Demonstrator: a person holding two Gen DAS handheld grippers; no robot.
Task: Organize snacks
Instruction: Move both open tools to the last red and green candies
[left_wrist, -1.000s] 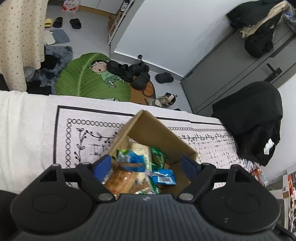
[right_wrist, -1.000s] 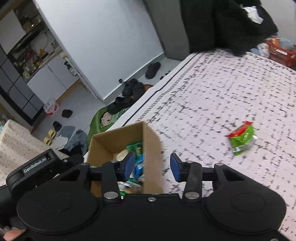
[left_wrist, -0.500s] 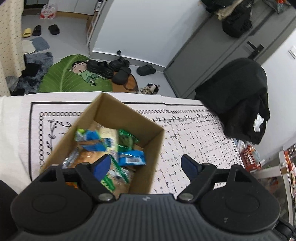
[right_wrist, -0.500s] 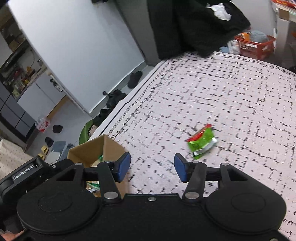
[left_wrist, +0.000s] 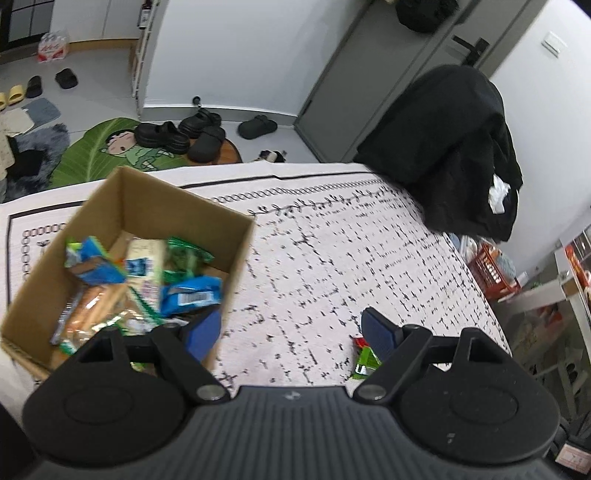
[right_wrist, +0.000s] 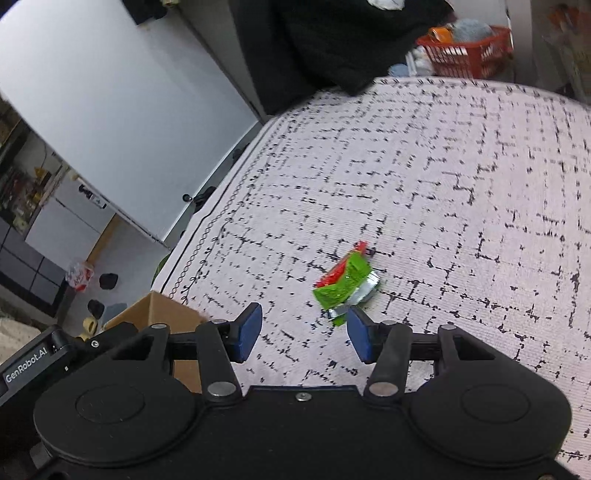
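Observation:
A cardboard box (left_wrist: 236, 236) holding several snack packets, blue, green and orange (left_wrist: 155, 280), stands on the patterned white cloth at the left; its corner shows in the right wrist view (right_wrist: 162, 306). A green and red snack packet (right_wrist: 345, 284) lies loose on the cloth, just ahead of my right gripper (right_wrist: 303, 332), which is open and empty. The packet also peeks out beside my left gripper's right finger (left_wrist: 364, 360). My left gripper (left_wrist: 291, 332) is open and empty, right of the box.
A black coat (left_wrist: 454, 147) hangs at the cloth's far right corner. A red basket (right_wrist: 469, 51) stands on the floor beyond the far edge. Shoes (left_wrist: 184, 134) and a green mat (left_wrist: 96, 155) lie on the floor past the box.
Both grippers have swung right, away from the box. The green and red packet is now closer to my right gripper, and it has come into the left wrist view.

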